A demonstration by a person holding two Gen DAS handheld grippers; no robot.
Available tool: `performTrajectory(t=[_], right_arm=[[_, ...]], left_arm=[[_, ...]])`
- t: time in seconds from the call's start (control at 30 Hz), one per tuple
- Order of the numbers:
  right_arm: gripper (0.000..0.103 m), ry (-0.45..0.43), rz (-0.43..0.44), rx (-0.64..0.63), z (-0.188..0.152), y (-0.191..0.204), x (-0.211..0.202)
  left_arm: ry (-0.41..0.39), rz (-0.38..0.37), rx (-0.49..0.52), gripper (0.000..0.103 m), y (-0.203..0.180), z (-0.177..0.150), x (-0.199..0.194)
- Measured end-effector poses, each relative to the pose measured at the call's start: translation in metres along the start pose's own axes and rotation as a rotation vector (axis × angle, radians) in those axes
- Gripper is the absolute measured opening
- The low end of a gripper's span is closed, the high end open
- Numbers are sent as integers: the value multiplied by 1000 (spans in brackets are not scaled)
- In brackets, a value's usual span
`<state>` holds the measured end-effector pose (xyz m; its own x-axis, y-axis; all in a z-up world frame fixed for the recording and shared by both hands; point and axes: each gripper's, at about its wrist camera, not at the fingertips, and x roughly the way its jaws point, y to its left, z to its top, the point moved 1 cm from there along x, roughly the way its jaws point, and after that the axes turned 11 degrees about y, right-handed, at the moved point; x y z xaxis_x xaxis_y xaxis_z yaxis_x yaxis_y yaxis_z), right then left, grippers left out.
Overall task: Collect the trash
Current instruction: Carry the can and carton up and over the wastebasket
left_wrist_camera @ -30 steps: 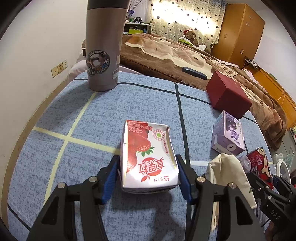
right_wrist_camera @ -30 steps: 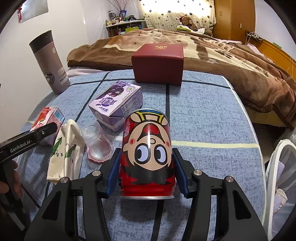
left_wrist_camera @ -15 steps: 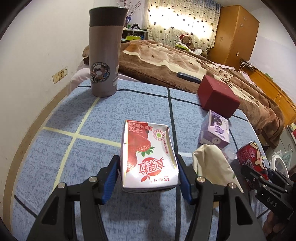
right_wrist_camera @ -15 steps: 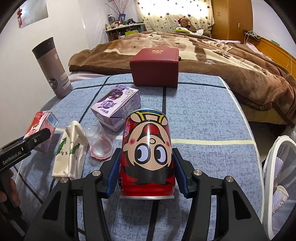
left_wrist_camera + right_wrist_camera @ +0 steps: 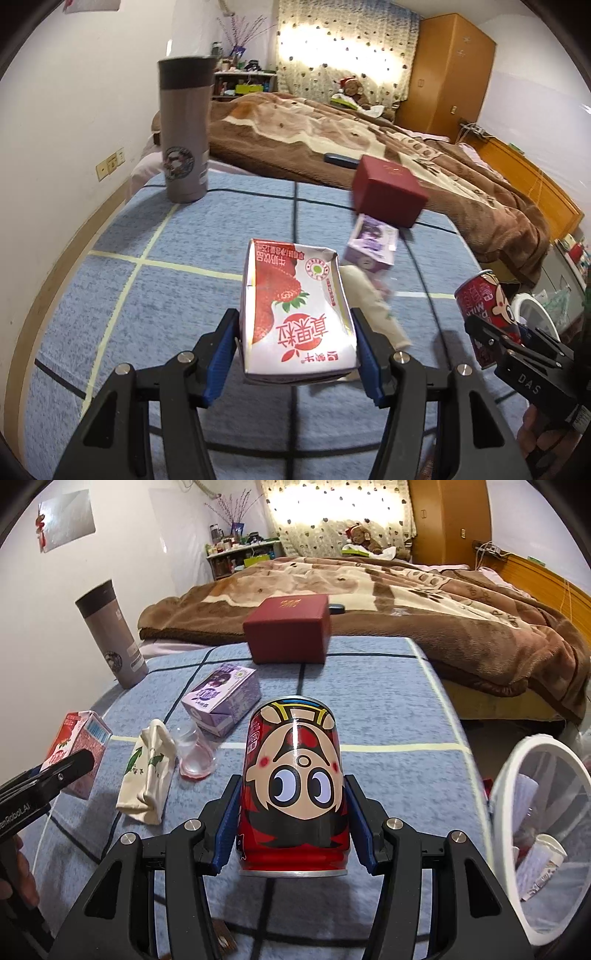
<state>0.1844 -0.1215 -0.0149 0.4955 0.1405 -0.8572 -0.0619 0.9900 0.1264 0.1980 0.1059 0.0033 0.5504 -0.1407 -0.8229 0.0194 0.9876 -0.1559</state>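
Note:
My left gripper (image 5: 297,354) is shut on a red and white strawberry milk carton (image 5: 295,306) and holds it above the blue checked tablecloth (image 5: 147,295). My right gripper (image 5: 293,823) is shut on a red cartoon-face can (image 5: 293,786), held off the table. The can also shows at the right of the left wrist view (image 5: 487,314), and the carton at the left of the right wrist view (image 5: 77,749). A white mesh trash bin (image 5: 535,849) with paper scraps inside stands at the right, beside the table.
On the table lie a purple drink carton (image 5: 223,698), a cream paper bag (image 5: 147,771), a clear plastic cup (image 5: 194,753), a dark red box (image 5: 290,631) and a grey thermos (image 5: 110,635). A bed with a brown blanket (image 5: 406,590) lies behind.
Both grippers have risen and pulled back from the table, each still holding its item. The bin has come further into the right wrist view.

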Motion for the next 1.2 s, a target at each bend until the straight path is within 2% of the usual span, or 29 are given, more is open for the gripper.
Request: performTrajectory(t=[0.53, 1.2], right_arm=[[54, -62, -17, 58, -23, -51, -43], [54, -108, -153, 205, -61, -150, -84]], left_arm=[[-38, -66, 118, 61, -84, -20, -26], [-13, -220, 329, 61, -225, -46, -22]])
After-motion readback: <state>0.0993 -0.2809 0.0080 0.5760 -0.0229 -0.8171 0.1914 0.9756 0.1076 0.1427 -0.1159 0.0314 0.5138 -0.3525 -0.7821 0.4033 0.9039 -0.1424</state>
